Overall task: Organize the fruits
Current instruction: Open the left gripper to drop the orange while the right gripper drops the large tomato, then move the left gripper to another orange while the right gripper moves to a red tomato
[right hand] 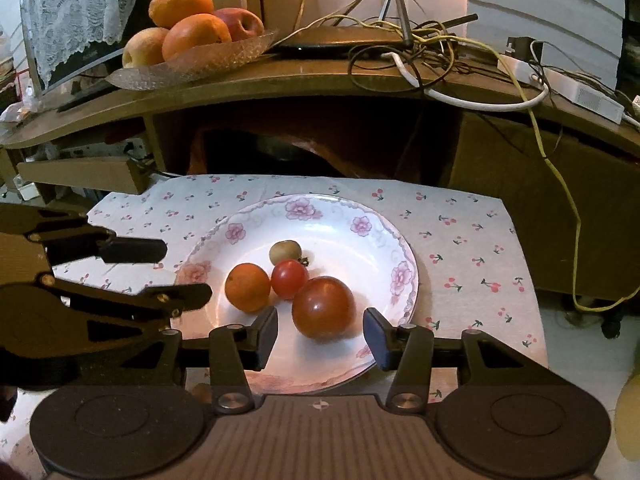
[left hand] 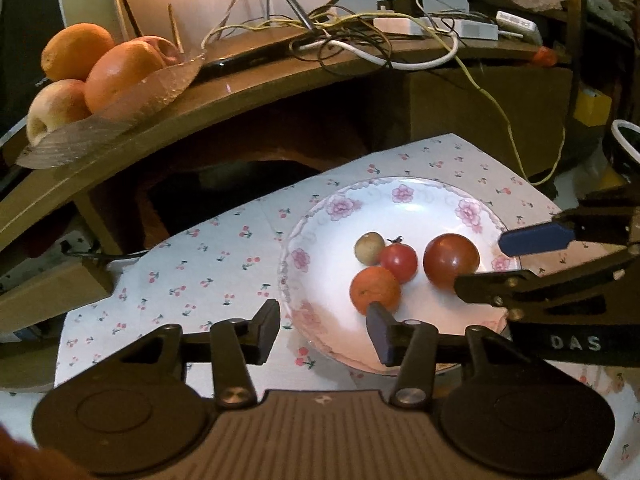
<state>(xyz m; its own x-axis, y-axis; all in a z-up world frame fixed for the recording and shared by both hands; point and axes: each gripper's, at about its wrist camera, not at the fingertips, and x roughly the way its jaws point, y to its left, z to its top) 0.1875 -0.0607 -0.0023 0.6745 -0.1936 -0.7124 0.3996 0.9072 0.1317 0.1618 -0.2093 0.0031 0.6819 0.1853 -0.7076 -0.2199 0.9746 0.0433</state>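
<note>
A white floral plate [left hand: 320, 240] [right hand: 360, 240] on a cherry-print cloth holds a large red tomato [left hand: 451, 261] [right hand: 323, 306], a small red tomato [left hand: 398, 262] [right hand: 289, 278], a small orange [left hand: 375, 290] [right hand: 247, 286] and a small greenish-brown fruit [left hand: 370, 247] [right hand: 285, 251]. My left gripper [left hand: 324, 328] [right hand: 176, 272] is open and empty at the plate's left rim. My right gripper [right hand: 320, 336] [left hand: 484, 264] is open, its fingers either side of the large tomato, not touching it.
A glass dish [left hand: 132, 104] [right hand: 200, 60] with oranges and apples stands on the wooden shelf behind, beside a tangle of cables [left hand: 360, 36] [right hand: 420, 44] and white adapters. A dark opening lies under the shelf. A yellow cable [right hand: 568, 216] hangs at the right.
</note>
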